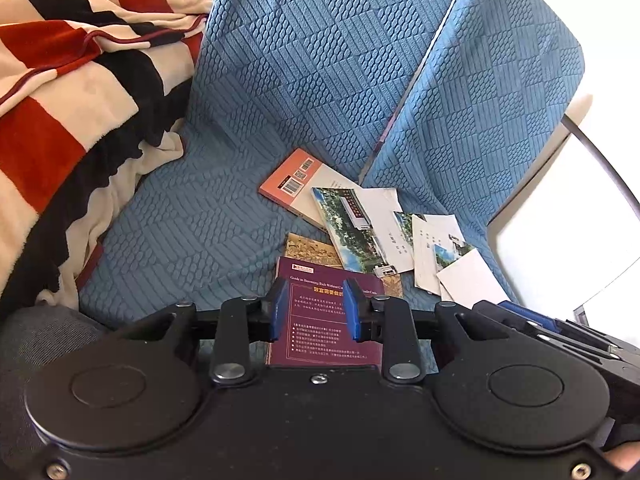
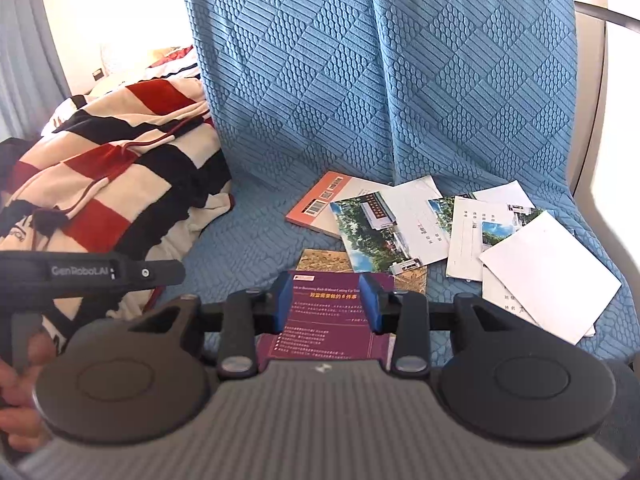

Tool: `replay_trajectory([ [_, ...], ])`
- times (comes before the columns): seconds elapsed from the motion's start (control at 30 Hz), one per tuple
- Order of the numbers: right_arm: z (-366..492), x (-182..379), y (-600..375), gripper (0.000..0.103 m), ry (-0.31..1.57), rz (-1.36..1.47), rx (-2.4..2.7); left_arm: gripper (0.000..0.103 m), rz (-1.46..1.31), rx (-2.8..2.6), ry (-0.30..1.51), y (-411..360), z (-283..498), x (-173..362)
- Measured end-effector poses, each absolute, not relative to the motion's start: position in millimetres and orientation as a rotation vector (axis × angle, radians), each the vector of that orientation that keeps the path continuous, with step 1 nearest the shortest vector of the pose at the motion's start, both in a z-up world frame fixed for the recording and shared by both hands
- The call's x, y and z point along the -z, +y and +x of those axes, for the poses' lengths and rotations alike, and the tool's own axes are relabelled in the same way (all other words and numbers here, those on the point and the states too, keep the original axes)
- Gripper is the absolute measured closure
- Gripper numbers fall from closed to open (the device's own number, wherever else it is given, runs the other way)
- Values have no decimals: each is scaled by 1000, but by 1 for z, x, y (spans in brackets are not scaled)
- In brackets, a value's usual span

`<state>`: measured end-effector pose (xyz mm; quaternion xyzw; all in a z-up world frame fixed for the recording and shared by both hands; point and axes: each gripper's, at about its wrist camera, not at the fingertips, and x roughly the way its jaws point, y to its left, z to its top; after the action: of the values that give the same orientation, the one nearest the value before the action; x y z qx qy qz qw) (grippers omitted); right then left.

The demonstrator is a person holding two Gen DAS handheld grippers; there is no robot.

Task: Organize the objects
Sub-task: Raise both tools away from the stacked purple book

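Your left tongs point(image 1: 316, 310) stand part open above the maroon booklet point(image 1: 326, 320), gripping nothing; your right tongs point(image 2: 326, 304) likewise, jaws apart over the same booklet, pads clear of it; the booklet lies flat on the blue sofa cover point(image 1: 192, 232), overlapping a tan booklet point(image 1: 308, 246); an orange book point(image 1: 290, 178), a photo brochure point(image 1: 346, 228) and loose white papers point(image 2: 548, 272) lie scattered just beyond; a striped blanket point(image 1: 60, 80) is heaped at the left.

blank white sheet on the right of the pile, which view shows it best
The right wrist view: the blank white sheet shows nearly whole, lying over other papers on the blue cover. In the left wrist view only a corner of it shows, the rest cut off by the right hand-held gripper's body.
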<state>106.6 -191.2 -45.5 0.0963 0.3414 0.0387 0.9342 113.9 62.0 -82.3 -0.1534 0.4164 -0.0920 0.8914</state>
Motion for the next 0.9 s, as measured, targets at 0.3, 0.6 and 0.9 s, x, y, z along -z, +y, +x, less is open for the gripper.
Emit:
replay_trajectory([
  [0.3, 131, 58, -202, 63, 716, 192, -56, 76, -331, 194, 886, 58, 146, 99],
  [0.6, 168, 78, -205, 63, 749, 174, -20, 75, -359, 206, 904, 59, 187, 124],
  [0.9, 215, 105, -191, 64, 768, 170, -45, 73, -390, 194, 915, 67, 239, 159],
])
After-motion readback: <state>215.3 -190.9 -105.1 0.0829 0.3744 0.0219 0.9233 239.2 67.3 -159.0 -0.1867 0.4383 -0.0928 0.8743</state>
